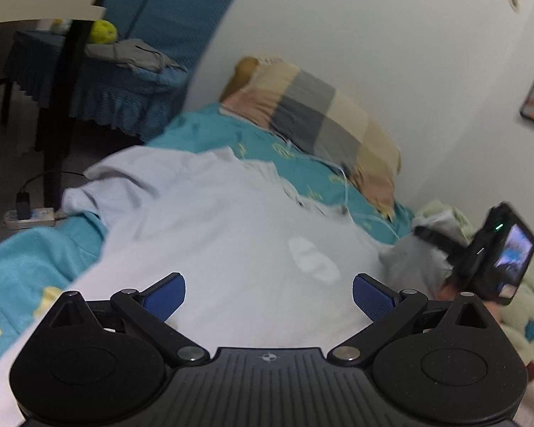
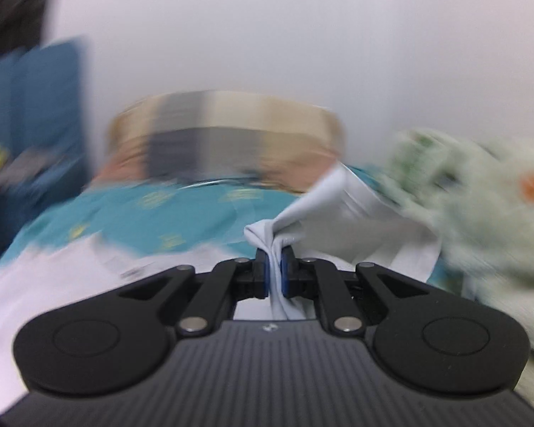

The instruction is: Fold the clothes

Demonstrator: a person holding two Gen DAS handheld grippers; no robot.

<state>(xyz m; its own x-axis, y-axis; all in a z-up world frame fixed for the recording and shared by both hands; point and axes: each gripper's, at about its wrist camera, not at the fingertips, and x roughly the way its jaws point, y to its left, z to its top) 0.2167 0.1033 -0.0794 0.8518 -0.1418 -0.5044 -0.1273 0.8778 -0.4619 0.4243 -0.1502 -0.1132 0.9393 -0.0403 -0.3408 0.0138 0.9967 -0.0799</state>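
A pale blue-white shirt [image 1: 210,220] lies spread on the teal bed sheet [image 1: 28,259]. My left gripper [image 1: 268,297] is open and empty, just above the shirt's near part. My right gripper [image 2: 274,267] is shut on a bunched fold of the shirt [image 2: 324,210] and holds it lifted; the right wrist view is motion-blurred. The right gripper [image 1: 430,235] also shows at the right edge of the left wrist view, by the shirt's right side.
A checked pillow [image 1: 320,121] lies against the white wall [image 1: 373,35] at the bed's head. A pale green patterned blanket [image 2: 480,213] is bunched at the right. A chair with a teal cover [image 1: 124,71] and a power strip [image 1: 28,215] stand at the left.
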